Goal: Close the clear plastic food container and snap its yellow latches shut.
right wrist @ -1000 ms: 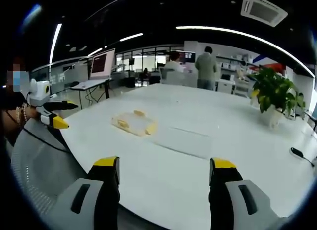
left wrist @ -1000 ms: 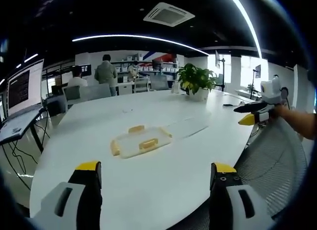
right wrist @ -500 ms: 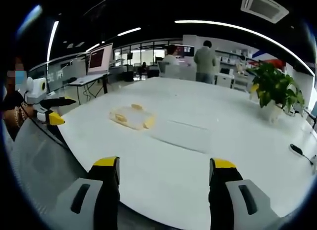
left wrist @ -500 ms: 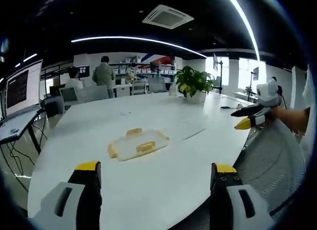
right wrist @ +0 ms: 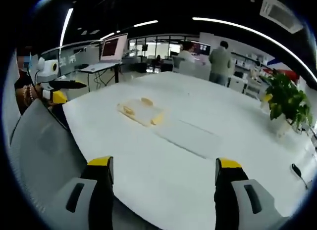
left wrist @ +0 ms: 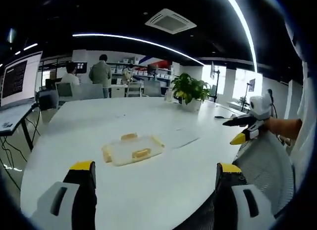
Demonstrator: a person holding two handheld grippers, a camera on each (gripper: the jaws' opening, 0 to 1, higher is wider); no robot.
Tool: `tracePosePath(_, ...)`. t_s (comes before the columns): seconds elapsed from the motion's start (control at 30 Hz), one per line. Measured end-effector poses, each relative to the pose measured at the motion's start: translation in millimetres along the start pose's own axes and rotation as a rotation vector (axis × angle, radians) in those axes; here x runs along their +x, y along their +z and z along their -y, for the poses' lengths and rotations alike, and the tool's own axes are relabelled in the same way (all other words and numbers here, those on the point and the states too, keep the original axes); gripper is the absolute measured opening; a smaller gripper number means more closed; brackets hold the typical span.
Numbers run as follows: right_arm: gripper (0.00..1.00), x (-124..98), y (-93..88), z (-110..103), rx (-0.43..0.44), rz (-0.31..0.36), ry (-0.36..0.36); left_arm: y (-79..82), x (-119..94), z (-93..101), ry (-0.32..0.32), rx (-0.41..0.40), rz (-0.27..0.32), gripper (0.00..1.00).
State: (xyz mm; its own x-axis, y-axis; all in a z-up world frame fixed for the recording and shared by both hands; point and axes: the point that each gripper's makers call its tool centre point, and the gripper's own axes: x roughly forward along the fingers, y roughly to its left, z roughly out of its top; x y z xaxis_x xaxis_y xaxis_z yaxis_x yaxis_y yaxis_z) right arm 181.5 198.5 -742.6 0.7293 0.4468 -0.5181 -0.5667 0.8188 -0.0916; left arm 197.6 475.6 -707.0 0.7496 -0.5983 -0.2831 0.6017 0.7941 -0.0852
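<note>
The clear container lies on the counter, well ahead of both spread, empty hand-held grippers. It looks light and slippery (likely to skid), so press down on its yellow latches.

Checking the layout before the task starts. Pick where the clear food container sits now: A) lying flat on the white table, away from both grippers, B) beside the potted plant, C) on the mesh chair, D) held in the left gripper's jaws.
A: the container lies flat on the white table, well beyond both grippers' open, empty jaws.

Container flat on white table; right gripper jaws apart.
</note>
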Motion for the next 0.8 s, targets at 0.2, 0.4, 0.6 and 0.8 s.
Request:
tracePosePath(0.2,0.81,23,25.4,-8,-0.064,0.040,0.102,0.0,18,-23.9,-0.044,0.127,-0.047,0.99)
tracePosePath(0.4,0.80,48,45.9,-9,-0.172,0.011,0.171,-8.8,39,-39.2,-0.131,0.214,-0.168,0.99)
tracePosePath(0.6,0.79,69,67.1,-10,-0.318,0.012,0.277,-9.9,56,-54.0,-0.224,0.250,-0.243,0.99)
tracePosePath(0.8,0.79,88,75.9,-2,-0.389,-0.051,0.345,-8.7,71,-64.8,-0.307,0.366,-0.317,0.99)
